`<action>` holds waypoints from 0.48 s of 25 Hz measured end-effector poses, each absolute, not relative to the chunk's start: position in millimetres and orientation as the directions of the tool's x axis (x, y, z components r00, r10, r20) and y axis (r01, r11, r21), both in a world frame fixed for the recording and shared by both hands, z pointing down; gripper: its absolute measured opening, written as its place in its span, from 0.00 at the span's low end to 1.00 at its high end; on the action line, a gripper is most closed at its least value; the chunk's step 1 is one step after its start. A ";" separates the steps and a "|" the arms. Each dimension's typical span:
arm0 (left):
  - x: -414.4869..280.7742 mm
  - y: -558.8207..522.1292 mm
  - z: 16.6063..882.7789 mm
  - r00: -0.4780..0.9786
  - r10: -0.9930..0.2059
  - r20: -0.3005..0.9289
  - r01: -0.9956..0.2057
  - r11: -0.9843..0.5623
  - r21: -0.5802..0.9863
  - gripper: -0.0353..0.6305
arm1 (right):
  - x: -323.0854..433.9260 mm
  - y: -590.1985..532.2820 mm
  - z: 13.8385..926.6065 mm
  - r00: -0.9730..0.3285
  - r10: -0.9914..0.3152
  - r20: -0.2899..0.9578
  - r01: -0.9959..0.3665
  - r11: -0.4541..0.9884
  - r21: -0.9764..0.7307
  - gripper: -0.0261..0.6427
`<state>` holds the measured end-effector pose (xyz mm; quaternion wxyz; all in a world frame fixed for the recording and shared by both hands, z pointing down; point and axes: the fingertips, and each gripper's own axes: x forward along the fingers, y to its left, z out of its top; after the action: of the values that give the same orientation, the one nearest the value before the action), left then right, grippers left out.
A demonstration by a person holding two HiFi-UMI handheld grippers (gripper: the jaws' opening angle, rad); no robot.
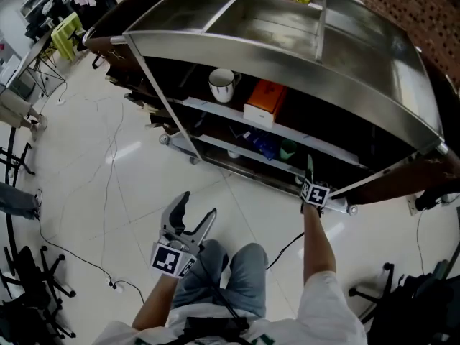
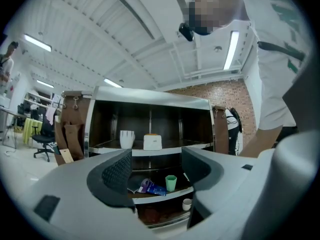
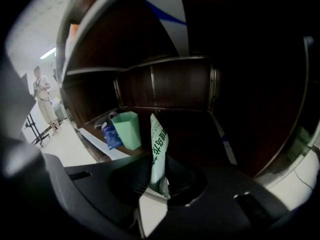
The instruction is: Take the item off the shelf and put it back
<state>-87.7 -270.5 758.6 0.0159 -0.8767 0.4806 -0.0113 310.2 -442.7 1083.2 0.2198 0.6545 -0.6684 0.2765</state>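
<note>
Right gripper (image 3: 159,186) jaws clamped on the bottom edge of a thin green-and-white packet (image 3: 158,144), lower centre of frame, inside the shelf (image 3: 165,91). Judged light, pliable, crushable; hold at the edge seam. Left gripper (image 2: 156,170) wide, empty.

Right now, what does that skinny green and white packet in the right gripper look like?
The packet is thin and flat, white with green printing, and looks like soft plastic or foil. It stands upright, leaning slightly, with its lower end pinched in the shut right gripper. It sits inside the dark shelf compartment, right of a green cup and not touching it. Nothing else seems to touch it.
</note>
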 end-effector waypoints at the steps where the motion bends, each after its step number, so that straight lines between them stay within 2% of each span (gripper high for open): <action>1: -86.2 -268.0 746.8 0.546 -0.837 0.005 -0.837 -0.546 -0.039 0.48 | 303.7 -429.2 1064.3 -0.061 -0.767 0.639 -0.996 0.002 -0.093 0.15; 12: -80.4 -232.7 532.1 0.623 -0.781 -0.043 -0.782 -0.623 -0.006 0.48 | 205.8 -274.4 752.5 -0.171 -0.898 0.407 -0.977 0.100 -0.190 0.15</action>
<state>-80.4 -232.7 532.1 0.0122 -0.9007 0.4340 0.0180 205.8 -274.4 752.5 0.0941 0.6371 -0.7355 0.2105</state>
